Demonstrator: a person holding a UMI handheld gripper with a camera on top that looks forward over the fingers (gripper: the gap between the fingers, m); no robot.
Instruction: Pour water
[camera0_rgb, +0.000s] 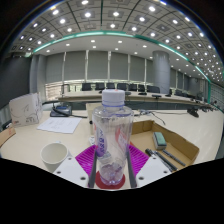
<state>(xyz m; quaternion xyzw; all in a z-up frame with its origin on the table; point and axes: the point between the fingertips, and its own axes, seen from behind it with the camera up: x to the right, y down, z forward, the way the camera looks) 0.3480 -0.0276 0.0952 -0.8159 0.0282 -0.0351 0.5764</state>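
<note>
Tool (111, 168): two fingers at the near edge of the view, pink pads (88, 160) on the inner faces, pinching a bottle from both sides.

Bottle (112, 140): clear plastic, upright, white cap on top, held between the fingers at its lower body. Water level inside cannot be told. A reddish patch shows at its base between the pads.

Cup (54, 156): white, open mouth upward, standing on the surface to the left of the fingers, apart from the bottle.

Surface (30, 146): light-coloured top, running left and right beyond the tool.

Box (170, 145): brown cardboard, open, to the right of the bottle, with a small greenish item (160, 140) and a dark tool-like item (166, 158) lying in it.

Papers (60, 124): white sheets lying flat on the surface, beyond the cup.

White device (24, 106): boxy, at far left on the surface; kind cannot be told.

Chairs (120, 88): dark, in a row along a long conference surface in the background.

Ceiling lights (100, 15): rows of small round lamps with a green strip curving beneath.
</note>
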